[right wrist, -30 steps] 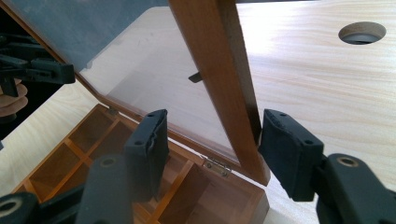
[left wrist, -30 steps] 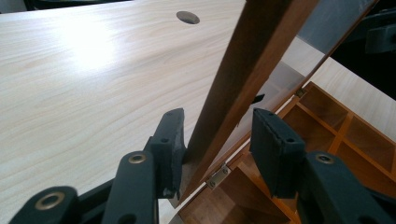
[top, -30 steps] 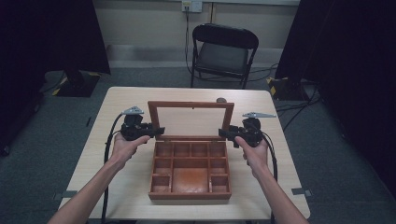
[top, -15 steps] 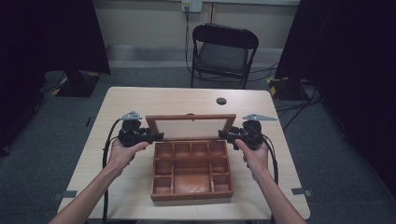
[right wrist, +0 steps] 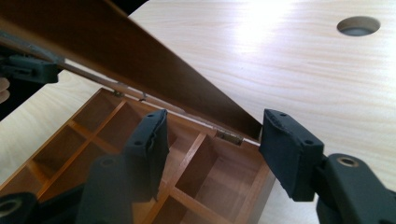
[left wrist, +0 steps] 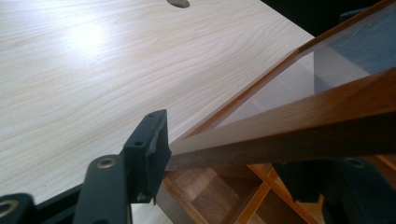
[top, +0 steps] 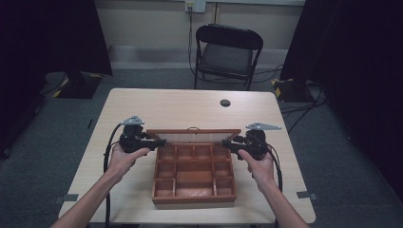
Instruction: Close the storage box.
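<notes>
The left tongs [top: 157, 142] stand at the left end of the glass-paned lid [top: 192, 137]; their jaws have just been opening, and in the left gripper view one ribbed black pad sits against the lid's wooden frame edge [left wrist: 280, 135] with the frame between the jaws, though whether they still press on it I cannot tell. The right tongs [top: 229, 142] are parted at the lid's right end, the frame's corner lying between the two pads without either clearly pressing on it. The lid, a thin reddish-brown wooden frame around a clear pane, tilts up at a low angle from small metal hinges [right wrist: 228, 136] on the far wall of the wooden compartment box [top: 194, 197]. That box sits on the near middle of the table [top: 166, 107]; straight slats divide it into small square cells around one larger cell, and every cell that shows holds nothing. The table is pale wood-grain laminate, smooth and glossy, with a round cable hole [top: 225, 102] beyond the box.
</notes>
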`<state>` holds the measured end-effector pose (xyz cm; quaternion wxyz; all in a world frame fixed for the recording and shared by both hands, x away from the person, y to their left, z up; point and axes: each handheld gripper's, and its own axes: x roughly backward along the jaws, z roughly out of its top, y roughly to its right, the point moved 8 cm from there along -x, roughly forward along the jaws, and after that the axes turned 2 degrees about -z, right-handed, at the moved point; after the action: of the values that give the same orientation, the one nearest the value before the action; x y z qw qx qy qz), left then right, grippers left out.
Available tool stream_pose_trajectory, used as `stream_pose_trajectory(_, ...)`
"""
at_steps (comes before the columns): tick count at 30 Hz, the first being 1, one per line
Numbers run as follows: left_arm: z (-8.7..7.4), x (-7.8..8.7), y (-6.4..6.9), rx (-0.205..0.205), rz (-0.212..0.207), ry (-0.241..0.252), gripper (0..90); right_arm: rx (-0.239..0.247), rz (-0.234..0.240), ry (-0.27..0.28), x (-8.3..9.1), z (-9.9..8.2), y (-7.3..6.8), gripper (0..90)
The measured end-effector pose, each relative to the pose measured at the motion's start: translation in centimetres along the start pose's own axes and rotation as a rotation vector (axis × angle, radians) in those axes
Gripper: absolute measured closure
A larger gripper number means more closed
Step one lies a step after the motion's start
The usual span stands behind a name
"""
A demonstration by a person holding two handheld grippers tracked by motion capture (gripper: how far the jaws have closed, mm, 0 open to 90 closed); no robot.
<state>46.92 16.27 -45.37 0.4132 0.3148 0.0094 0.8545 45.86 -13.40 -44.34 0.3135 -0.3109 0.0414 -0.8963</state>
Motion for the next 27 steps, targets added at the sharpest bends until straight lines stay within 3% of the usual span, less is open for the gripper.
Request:
stream_pose_trajectory(7,-0.4,0.4,-0.3,0.006,0.006,0.001,39.9,0.002,0.016,-0.008,-0.1,-0.2,-0.7,41.3)
stream_pose_trajectory(14,-1.0,0.9,0.2,0.002,-0.003,-0.007,39.6,-0.003,0.013,-0.047,-0.7,-0.9,-0.6,37.5)
stream_pose_trajectory(21,-1.1,1.5,0.4,0.013,0.0,0.009,36.0,-0.012,0.03,-0.065,-0.2,-1.4,-0.3,37.5)
stream_pose_trajectory(23,-1.3,1.6,0.4,0.014,-0.008,0.01,35.0,-0.011,0.023,-0.067,-0.1,-1.5,-0.2,37.1)
stream_pose_trajectory(27,-1.3,1.4,0.2,0.026,-0.012,0.017,34.9,-0.021,-0.045,-0.121,0.7,-2.2,1.2,36.6)
